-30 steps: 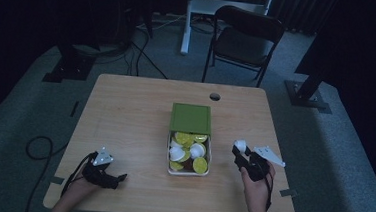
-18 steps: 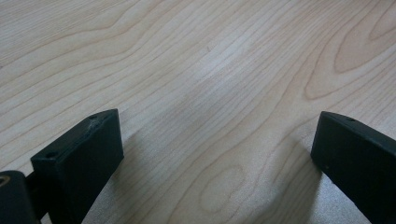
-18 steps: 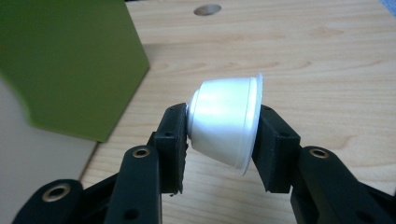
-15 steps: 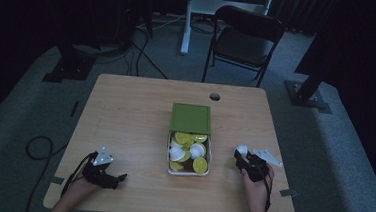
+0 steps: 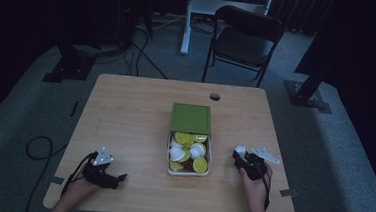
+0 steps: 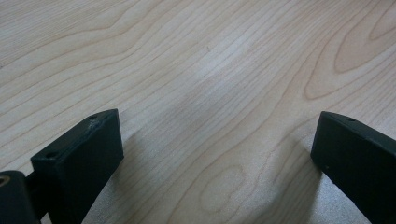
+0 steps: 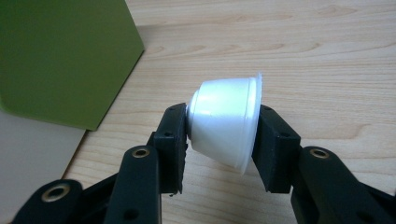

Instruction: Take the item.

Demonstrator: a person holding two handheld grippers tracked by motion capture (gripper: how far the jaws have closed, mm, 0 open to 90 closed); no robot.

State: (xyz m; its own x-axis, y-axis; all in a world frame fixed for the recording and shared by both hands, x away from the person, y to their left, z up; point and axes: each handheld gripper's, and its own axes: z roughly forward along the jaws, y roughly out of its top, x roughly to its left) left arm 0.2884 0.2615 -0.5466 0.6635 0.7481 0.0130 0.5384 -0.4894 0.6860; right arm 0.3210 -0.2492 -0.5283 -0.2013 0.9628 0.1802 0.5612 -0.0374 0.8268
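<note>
One white capsule (image 7: 226,125) | clamped sideways between right fingers (image 7: 173,135) | left fingers (image 6: 79,158) apart, empty

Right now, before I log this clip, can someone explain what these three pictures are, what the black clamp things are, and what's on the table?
A person sits at a light wooden table holding a hand-held black gripper in each hand. The high view looks down from above. The other two pictures come from cameras riding on each gripper, looking along its fingers.

In the middle lies a white rectangular box of yellow-green and white round capsules, with its green square lid lying across its far end.

The left gripper rests near the table's front left, fingers wide apart, holding nothing. The right gripper is clamped on a small white plastic capsule cup, held on its side just right of the box.
</note>
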